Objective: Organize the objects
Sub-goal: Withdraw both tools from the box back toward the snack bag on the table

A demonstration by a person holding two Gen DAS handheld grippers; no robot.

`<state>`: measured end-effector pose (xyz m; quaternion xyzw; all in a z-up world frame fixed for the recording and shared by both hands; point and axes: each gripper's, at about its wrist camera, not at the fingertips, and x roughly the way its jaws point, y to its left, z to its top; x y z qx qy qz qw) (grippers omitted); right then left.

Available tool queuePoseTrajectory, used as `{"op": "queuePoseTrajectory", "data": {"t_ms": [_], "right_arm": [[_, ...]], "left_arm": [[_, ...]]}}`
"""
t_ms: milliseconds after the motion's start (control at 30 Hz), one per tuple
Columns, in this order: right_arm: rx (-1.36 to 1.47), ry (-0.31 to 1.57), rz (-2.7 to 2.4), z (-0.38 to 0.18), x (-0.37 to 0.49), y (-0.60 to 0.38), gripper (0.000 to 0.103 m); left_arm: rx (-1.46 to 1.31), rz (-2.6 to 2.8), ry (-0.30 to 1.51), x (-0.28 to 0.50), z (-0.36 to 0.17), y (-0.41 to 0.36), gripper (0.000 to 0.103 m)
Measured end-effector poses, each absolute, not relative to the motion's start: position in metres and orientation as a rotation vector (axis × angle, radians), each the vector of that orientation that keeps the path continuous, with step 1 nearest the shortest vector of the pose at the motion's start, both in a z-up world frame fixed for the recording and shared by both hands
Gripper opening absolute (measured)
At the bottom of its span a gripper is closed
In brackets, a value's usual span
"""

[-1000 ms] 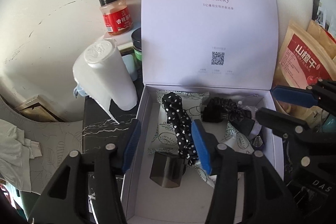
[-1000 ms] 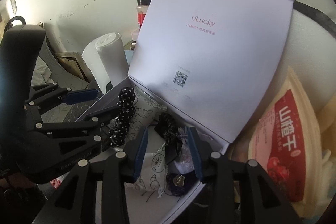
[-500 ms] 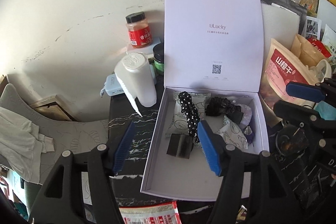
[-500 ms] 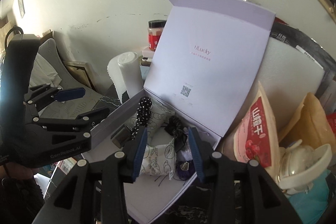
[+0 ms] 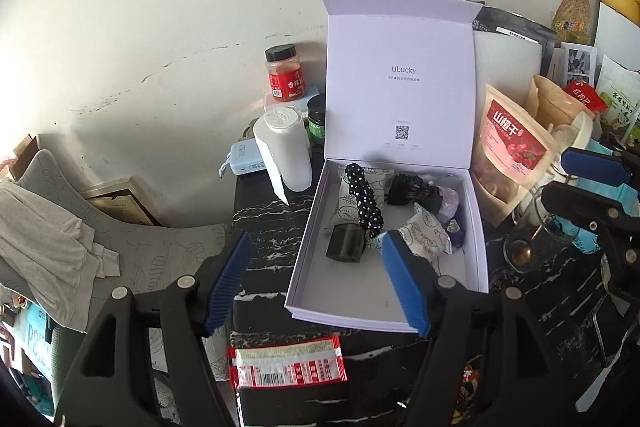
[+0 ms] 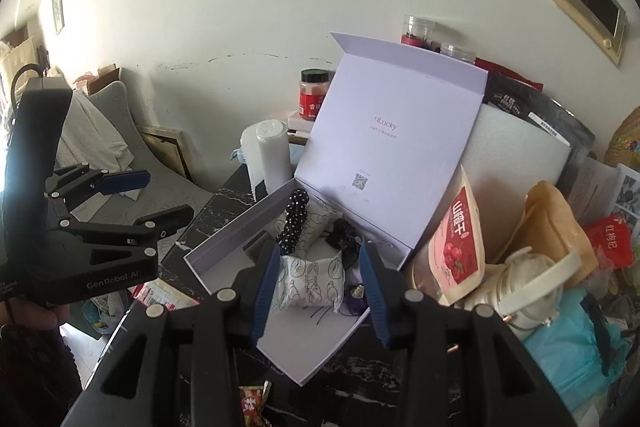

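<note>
A white ULucky box (image 5: 360, 311) (image 6: 224, 245) stands open on the black marble table, lid upright. Inside lie a black polka-dot scrunchie (image 5: 365, 203) (image 6: 294, 223), a black scrunchie (image 5: 408, 189) (image 6: 343, 231), a dark square block (image 5: 346, 243), patterned white packets (image 5: 424, 237) (image 6: 314, 281) and a purple pouch (image 5: 454, 201). My left gripper (image 5: 316, 283) is open and empty, above the box's near left corner; it also shows in the right wrist view (image 6: 154, 197). My right gripper (image 6: 318, 291) is open and empty above the box's near end; it also shows in the left wrist view (image 5: 576, 179).
A white paper roll (image 5: 286, 151) and red-capped jar (image 5: 284, 73) stand left of the box. A red snack pouch (image 5: 508, 151), brown bags and a white cup (image 6: 528, 283) crowd the right. A red-edged sachet (image 5: 286, 363) lies at the table's front. A grey chair (image 5: 140, 247) stands left.
Both grippers have pulled back and up from the box, so the whole box and table show. Both stay open and empty. The box contents have not moved.
</note>
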<state>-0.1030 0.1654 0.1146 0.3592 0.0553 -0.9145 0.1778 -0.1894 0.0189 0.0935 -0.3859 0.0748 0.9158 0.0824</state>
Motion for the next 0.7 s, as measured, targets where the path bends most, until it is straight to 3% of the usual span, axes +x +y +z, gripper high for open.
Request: {"op": "queuePoseTrajectory", "data": {"t_ms": [700], "right_arm": [[0.976, 0.185, -2.575, 0.114, -0.012, 0.169, 0.059]], "left_arm": [[-1.126, 2.758, 0.208, -0.083, 0.105, 0.024, 0.081]]}}
